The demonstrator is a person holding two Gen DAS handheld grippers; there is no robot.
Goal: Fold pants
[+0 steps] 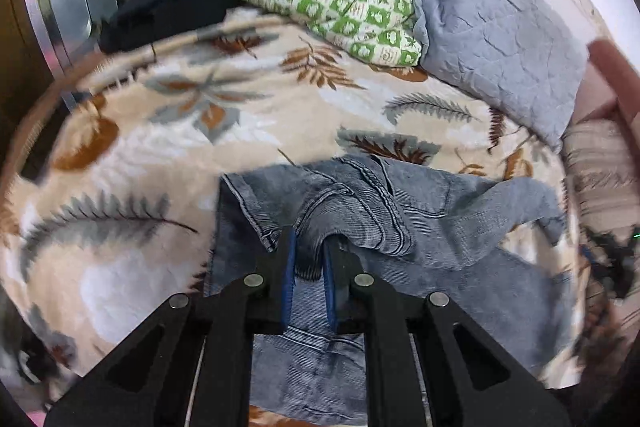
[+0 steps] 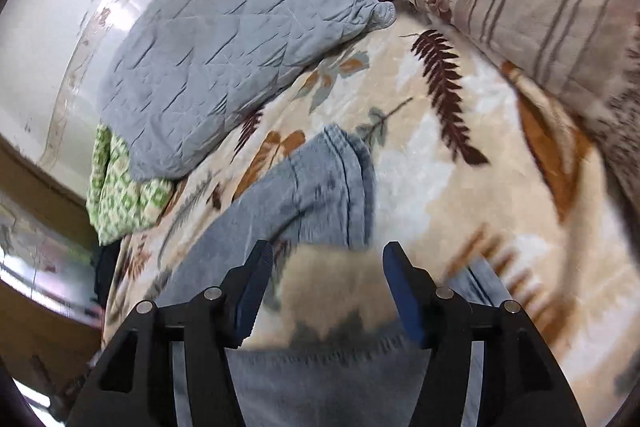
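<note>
From the left wrist, the left gripper (image 1: 309, 247) has its jaws clamped on a bunched ridge of the pants (image 1: 400, 227), which lie on the bed (image 1: 160, 155) and spread away to the right.

From the right wrist, the right gripper (image 2: 328, 287) hangs with jaws apart and empty; a pant leg (image 2: 320, 187) runs ahead and leftward, its hem just beyond the fingertips, so this one is nearer the leg end.
</note>
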